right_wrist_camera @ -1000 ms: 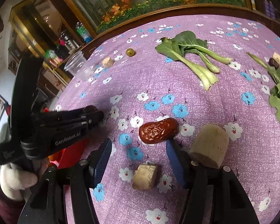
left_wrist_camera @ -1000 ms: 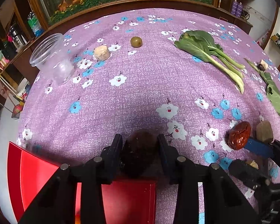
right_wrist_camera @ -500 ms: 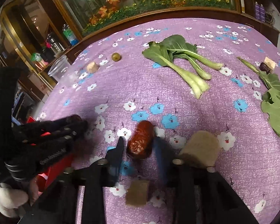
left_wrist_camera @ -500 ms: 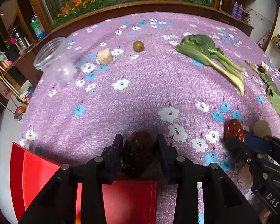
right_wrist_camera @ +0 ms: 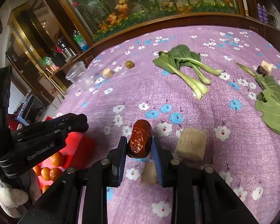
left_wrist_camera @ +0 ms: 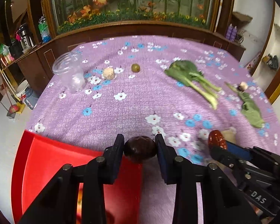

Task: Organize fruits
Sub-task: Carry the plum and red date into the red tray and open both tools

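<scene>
My left gripper (left_wrist_camera: 140,145) is shut on a dark brown round fruit (left_wrist_camera: 140,150) and holds it above the far edge of a red tray (left_wrist_camera: 46,160). My right gripper (right_wrist_camera: 139,145) is shut on a red date (right_wrist_camera: 140,139), lifted off the purple flowered cloth; the date also shows in the left wrist view (left_wrist_camera: 217,137). The red tray in the right wrist view (right_wrist_camera: 78,145) holds several small oranges (right_wrist_camera: 52,169). A small green fruit (left_wrist_camera: 135,67) lies far back on the cloth.
A clear plastic cup (left_wrist_camera: 70,72) and a beige chunk (left_wrist_camera: 108,73) stand at the far left. Bok choy (right_wrist_camera: 184,67) and a green leaf (right_wrist_camera: 274,102) lie to the right. Beige blocks (right_wrist_camera: 191,145) sit by my right gripper. A dark date with a beige piece (right_wrist_camera: 264,69) lies far right.
My right gripper closed on the red date and lifted it. Both grippers rose and tilted up, so more of the room shows. The left gripper kept its grip on the dark fruit.
</scene>
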Motion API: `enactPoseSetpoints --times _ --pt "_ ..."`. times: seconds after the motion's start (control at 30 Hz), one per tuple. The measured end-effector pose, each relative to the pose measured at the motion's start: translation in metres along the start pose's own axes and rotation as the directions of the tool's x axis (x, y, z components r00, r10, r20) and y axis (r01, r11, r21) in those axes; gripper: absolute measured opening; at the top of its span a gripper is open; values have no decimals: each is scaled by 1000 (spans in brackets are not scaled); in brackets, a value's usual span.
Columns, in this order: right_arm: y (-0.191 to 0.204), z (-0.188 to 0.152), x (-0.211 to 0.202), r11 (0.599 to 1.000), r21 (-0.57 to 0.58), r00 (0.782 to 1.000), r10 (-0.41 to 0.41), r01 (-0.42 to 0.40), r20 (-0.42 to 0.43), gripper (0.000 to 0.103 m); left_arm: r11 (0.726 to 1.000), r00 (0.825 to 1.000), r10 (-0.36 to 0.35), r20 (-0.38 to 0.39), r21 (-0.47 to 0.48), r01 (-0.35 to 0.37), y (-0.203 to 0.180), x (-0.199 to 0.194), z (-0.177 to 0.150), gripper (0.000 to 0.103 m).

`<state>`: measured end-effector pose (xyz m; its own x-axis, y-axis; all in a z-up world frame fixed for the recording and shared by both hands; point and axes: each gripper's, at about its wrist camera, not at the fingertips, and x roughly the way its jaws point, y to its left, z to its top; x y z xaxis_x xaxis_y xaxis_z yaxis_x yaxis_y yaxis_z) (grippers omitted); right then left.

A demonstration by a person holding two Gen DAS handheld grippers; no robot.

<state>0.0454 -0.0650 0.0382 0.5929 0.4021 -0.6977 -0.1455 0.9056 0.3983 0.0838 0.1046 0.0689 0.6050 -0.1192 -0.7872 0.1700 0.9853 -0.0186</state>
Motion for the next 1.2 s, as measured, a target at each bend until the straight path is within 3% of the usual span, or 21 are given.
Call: enactPoseSetpoints --times 0.27,0.43,0.6,0.97,1.2 --pt "19 -17 -40 999 -36 999 18 -17 50 30 992 992 -66 107 -96 77 14 -70 -23 33" --pt "29 -30 -62 998 -47 997 40 -36 70 30 971 980 -88 181 -204 125 37 -110 -49 33" --pt "47 -44 -78 995 -83 995 69 -63 75 30 951 973 -37 227 -291 104 55 -135 -81 33" --pt "102 -71 -72 968 -202 988 152 -147 6 30 928 977 59 206 -373 22 94 -134 -115 33" --pt "134 -84 -44 948 -263 984 164 -178 -76 30 903 980 64 189 -429 24 122 -118 -125 33"
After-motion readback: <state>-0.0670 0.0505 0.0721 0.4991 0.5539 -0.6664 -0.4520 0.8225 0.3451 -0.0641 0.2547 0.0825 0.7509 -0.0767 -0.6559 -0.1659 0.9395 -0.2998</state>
